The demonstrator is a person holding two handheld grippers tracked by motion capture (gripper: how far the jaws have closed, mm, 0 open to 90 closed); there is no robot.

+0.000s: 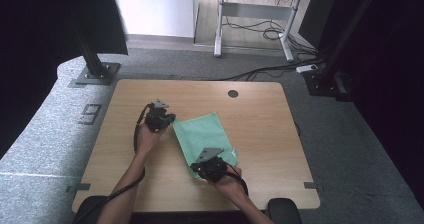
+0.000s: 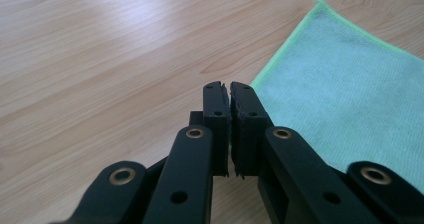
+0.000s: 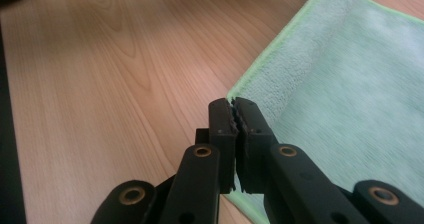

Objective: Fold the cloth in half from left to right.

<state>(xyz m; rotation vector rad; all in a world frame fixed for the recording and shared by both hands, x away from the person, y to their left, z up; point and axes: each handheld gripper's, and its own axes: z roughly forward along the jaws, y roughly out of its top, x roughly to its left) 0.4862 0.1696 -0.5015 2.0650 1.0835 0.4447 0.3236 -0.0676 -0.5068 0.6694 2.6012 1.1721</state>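
Wooden table [image 1: 260,114] — green cloth [image 1: 202,134] lying diagonally

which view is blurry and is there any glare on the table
Right gripper view: the green cloth is smeared with motion blur, the fingers stay sharp. Left gripper view: pale glare on the table at top left. High view: evenly lit, dark curtains at both sides.

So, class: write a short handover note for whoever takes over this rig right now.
Left gripper: shut, holding nothing, at the green cloth's far-left corner.
Right gripper: shut, holding nothing, at the cloth's near edge.
Cloth: lies mostly flat on the wooden table, one edge turned up in the right gripper view.
Done: no fold visible.
Left: probably grasp the corners and fold.
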